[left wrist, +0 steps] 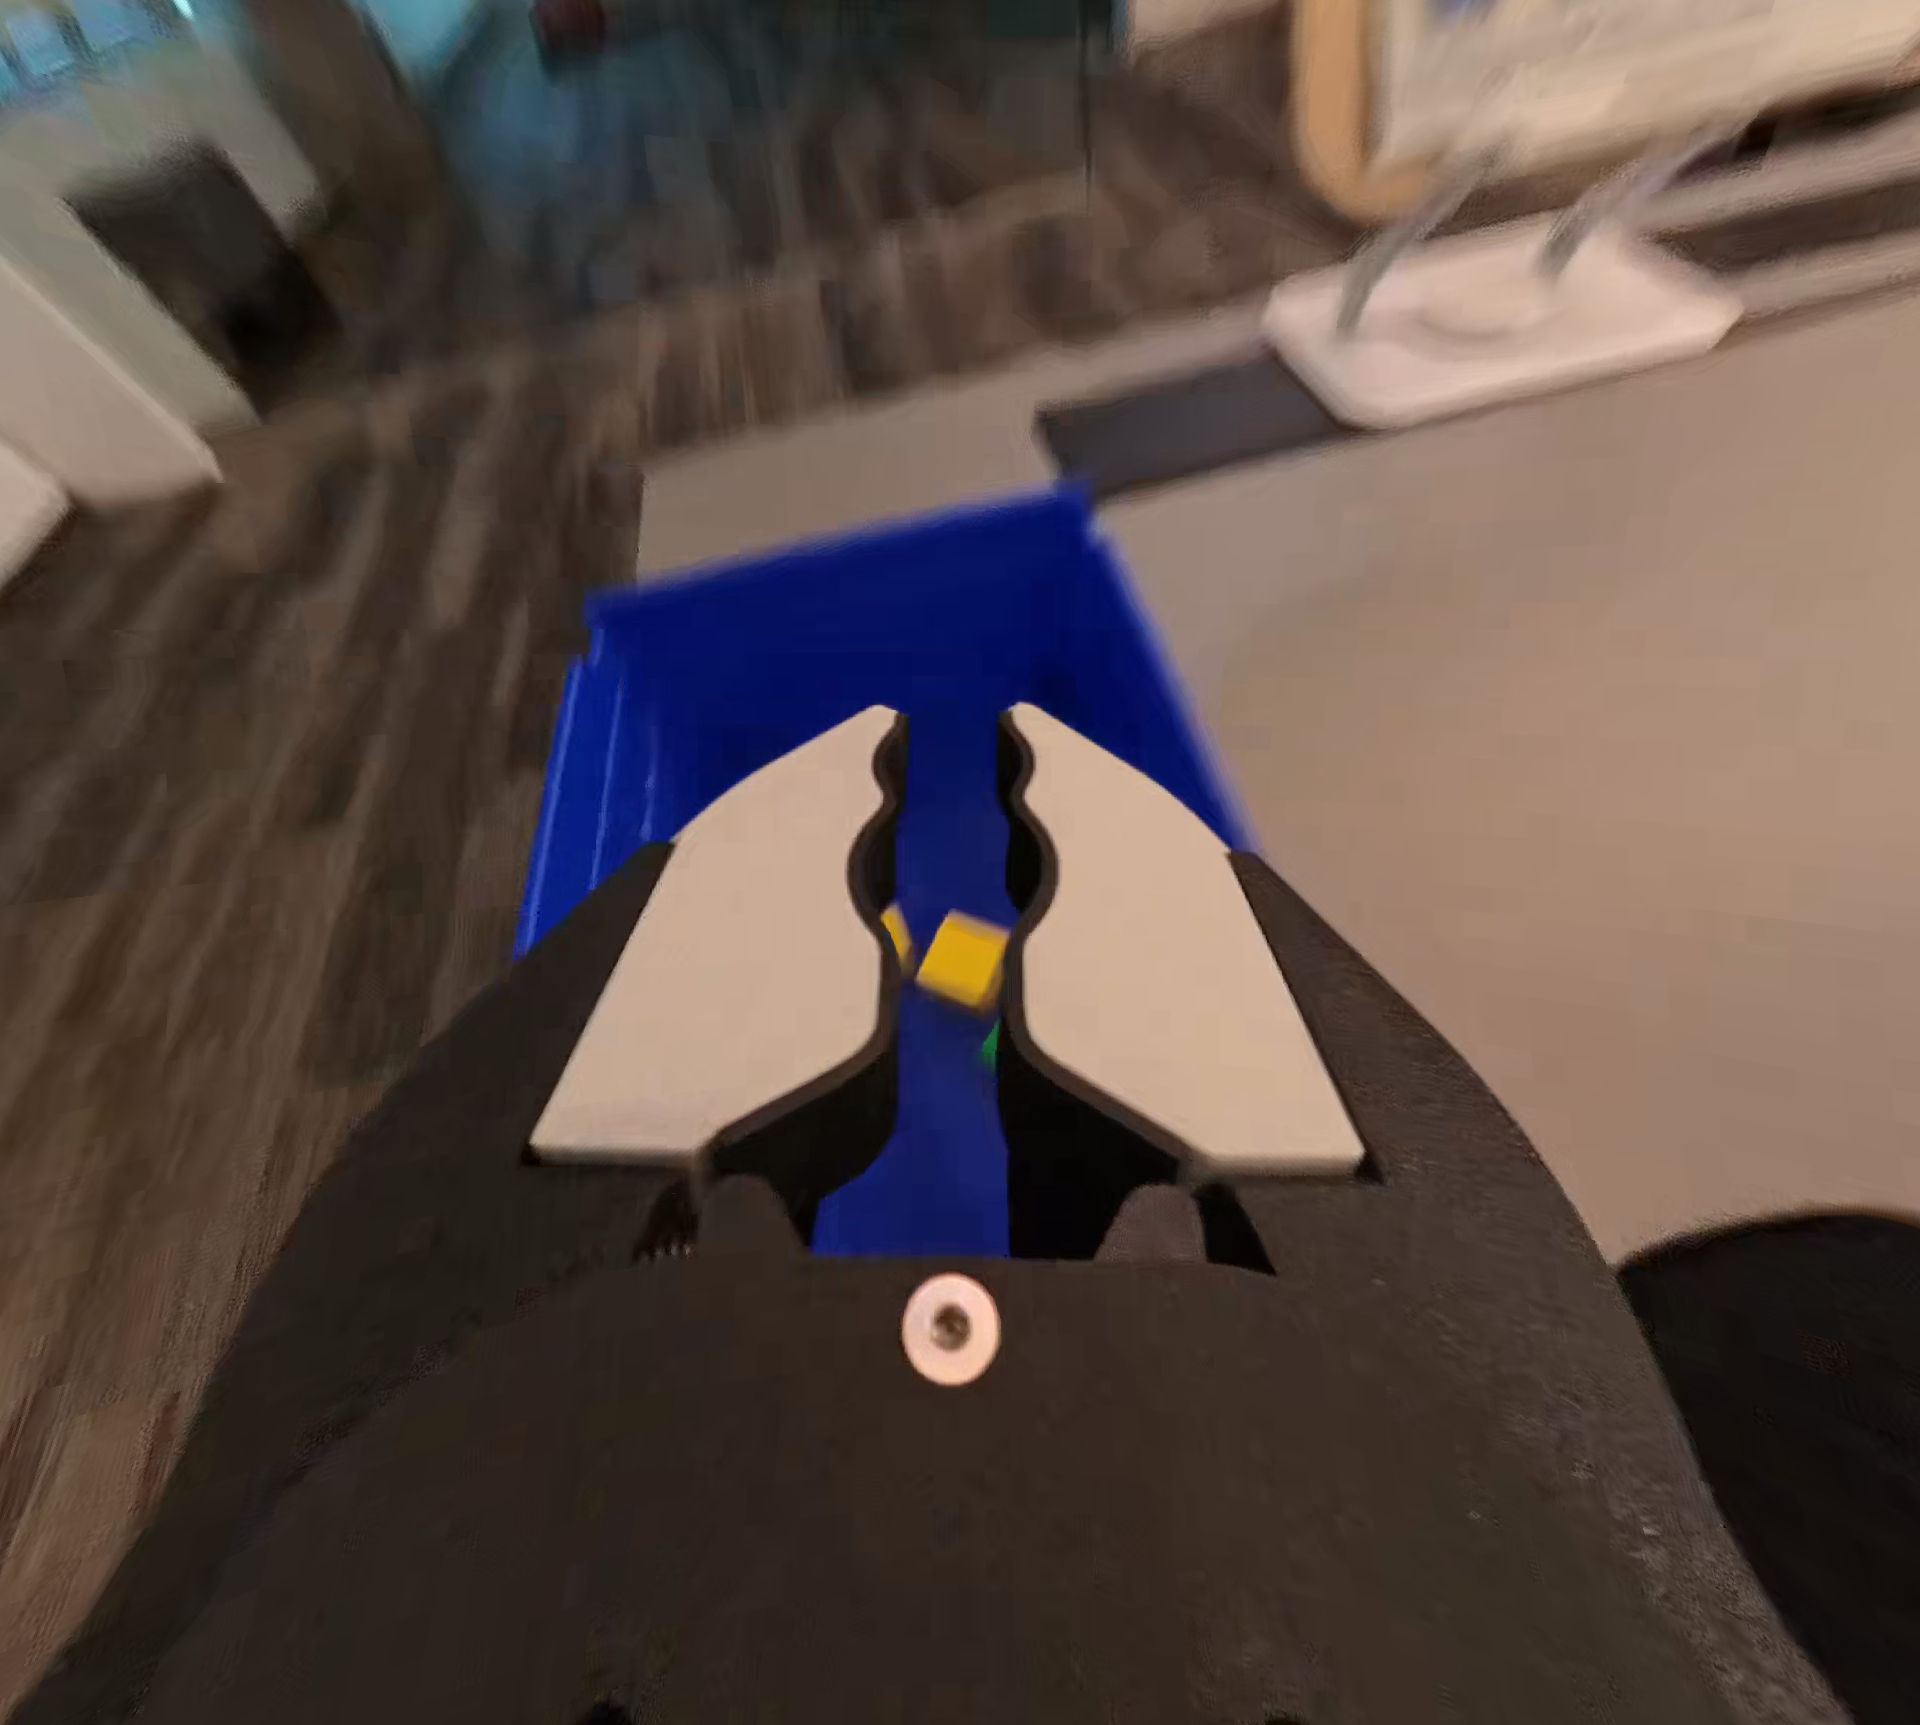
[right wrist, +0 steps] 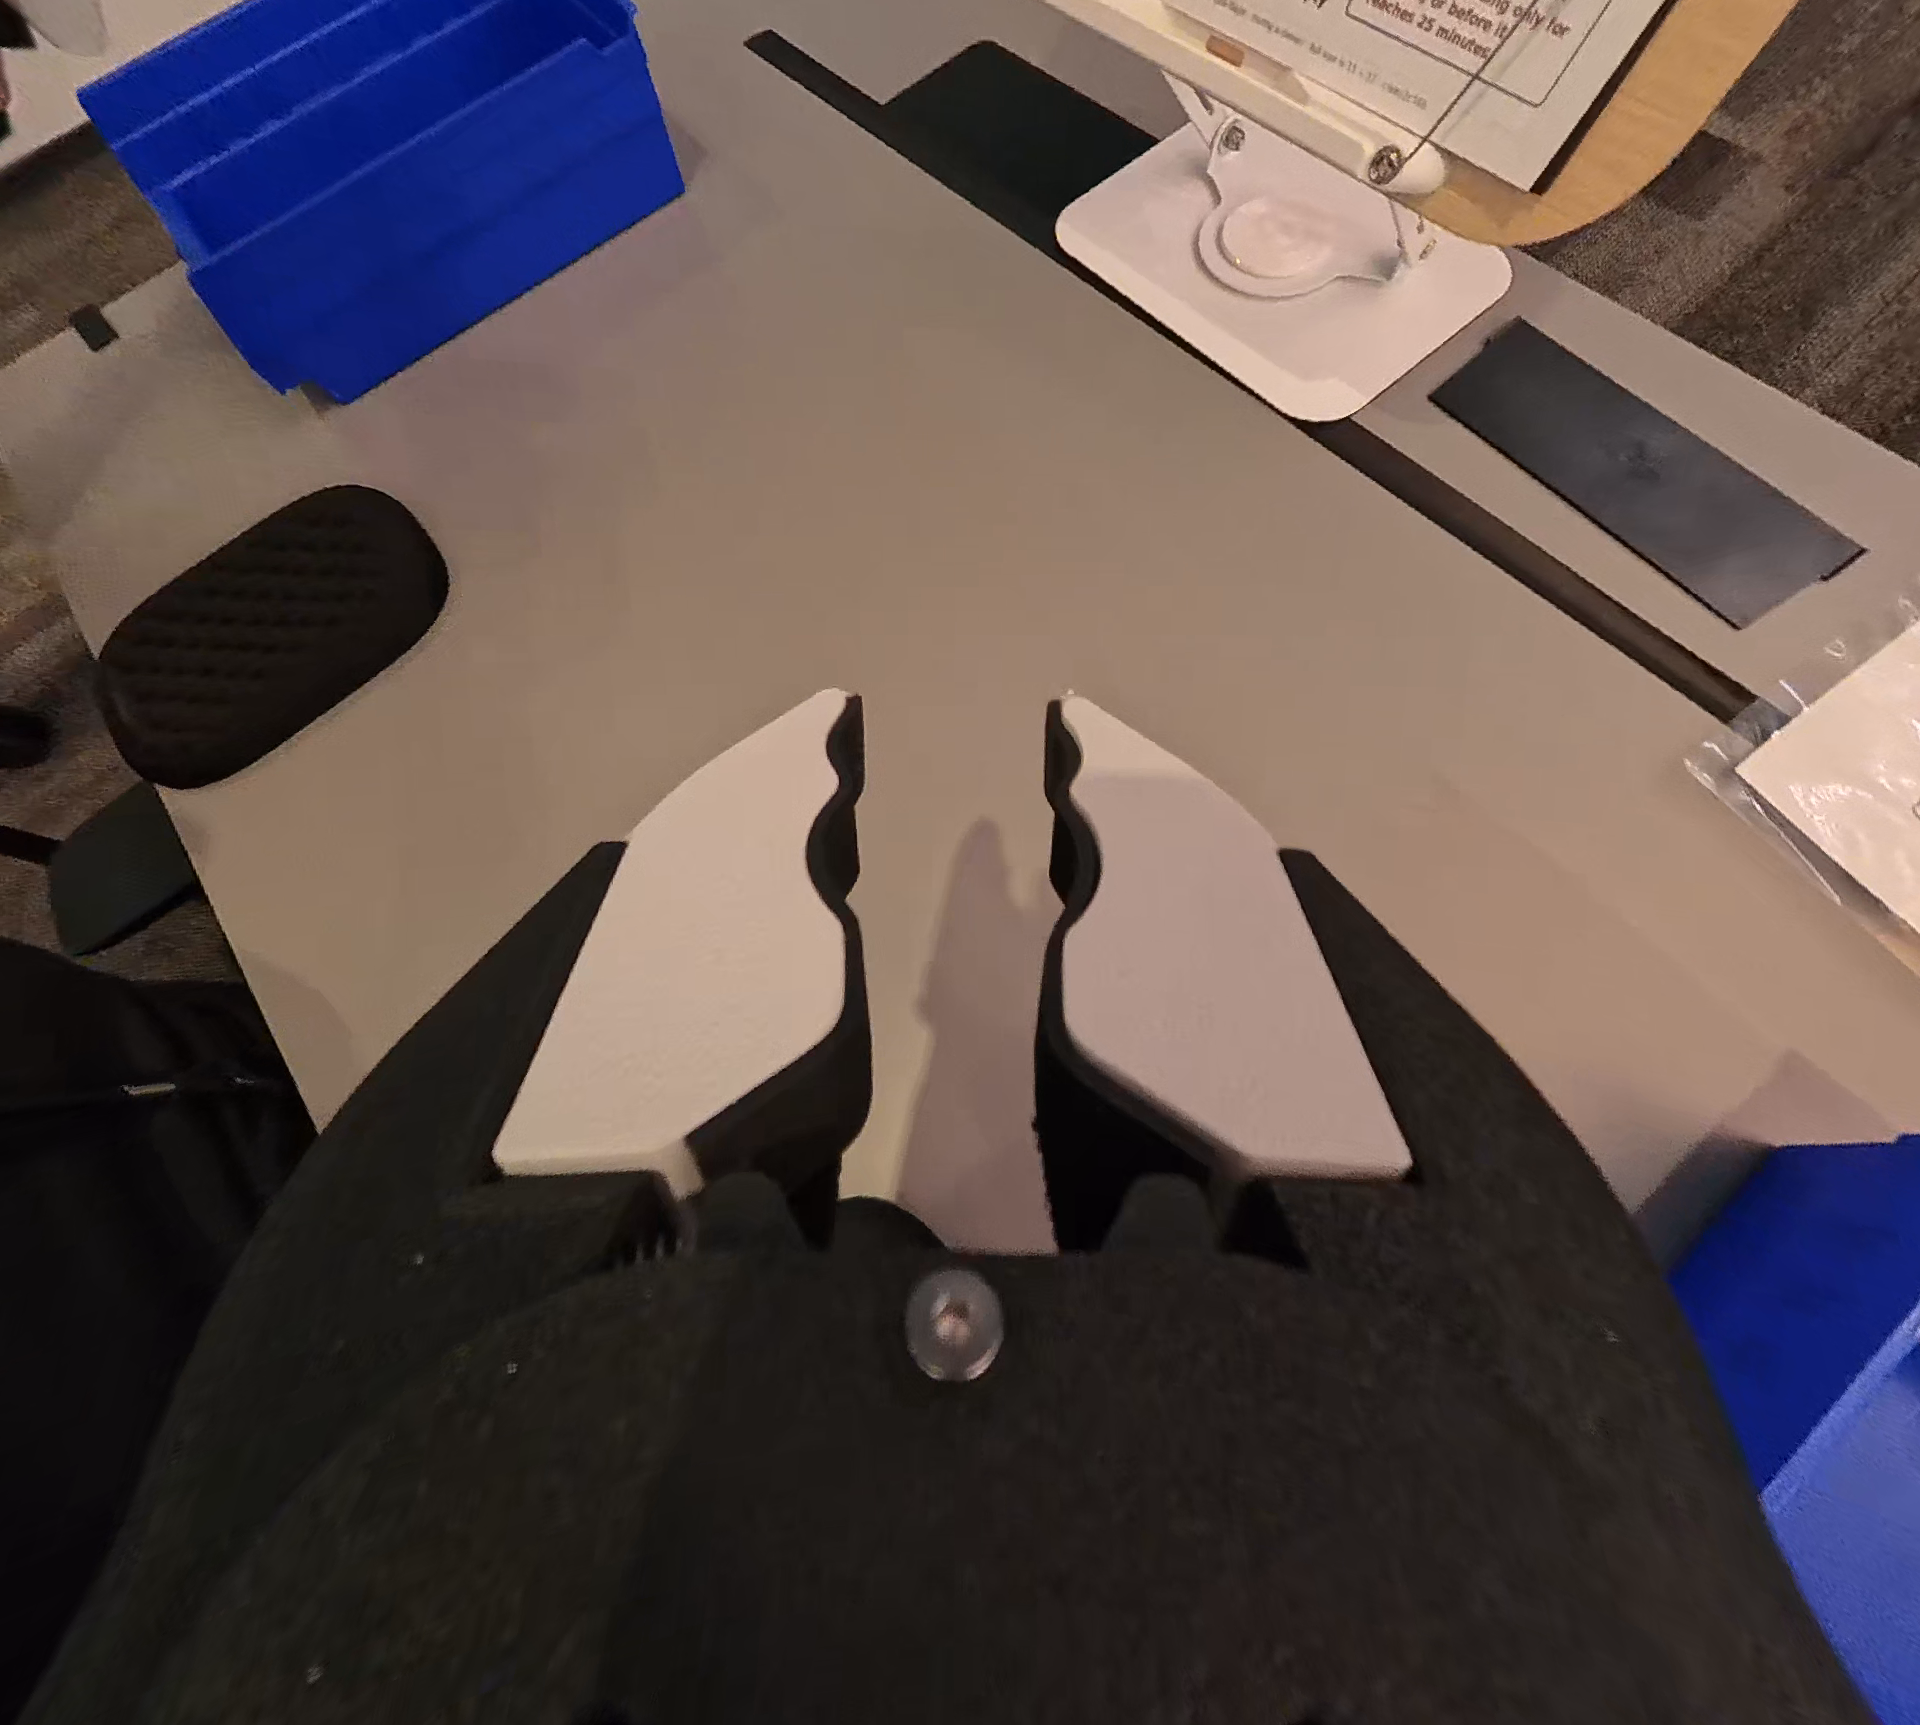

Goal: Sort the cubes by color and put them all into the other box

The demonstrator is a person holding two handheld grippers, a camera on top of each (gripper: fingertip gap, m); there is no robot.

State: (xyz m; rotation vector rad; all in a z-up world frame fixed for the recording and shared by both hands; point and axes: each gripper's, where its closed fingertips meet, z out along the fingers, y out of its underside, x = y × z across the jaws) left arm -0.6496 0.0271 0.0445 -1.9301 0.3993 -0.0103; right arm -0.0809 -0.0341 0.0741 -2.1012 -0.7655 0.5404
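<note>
The left wrist view is motion-blurred. My left gripper (left wrist: 951,719) is open and hovers over a blue box (left wrist: 831,636) at the table's far left corner. Through the gap between its fingers I see a yellow cube (left wrist: 961,963), the edge of a second yellow cube (left wrist: 896,937) and a sliver of a green cube (left wrist: 989,1047) down in the box. My right gripper (right wrist: 954,704) is open and empty above the bare grey table (right wrist: 935,428). The right wrist view shows the same blue box (right wrist: 395,148), its floor hidden, and the corner of another blue box (right wrist: 1808,1363) at lower right.
A white stand (right wrist: 1288,283) holding a printed sheet on a wooden board stands at the table's back right. A black chair armrest (right wrist: 270,636) lies over the left edge. A clear bag with paper (right wrist: 1829,792) lies at the right edge. Black inset panels run along the back.
</note>
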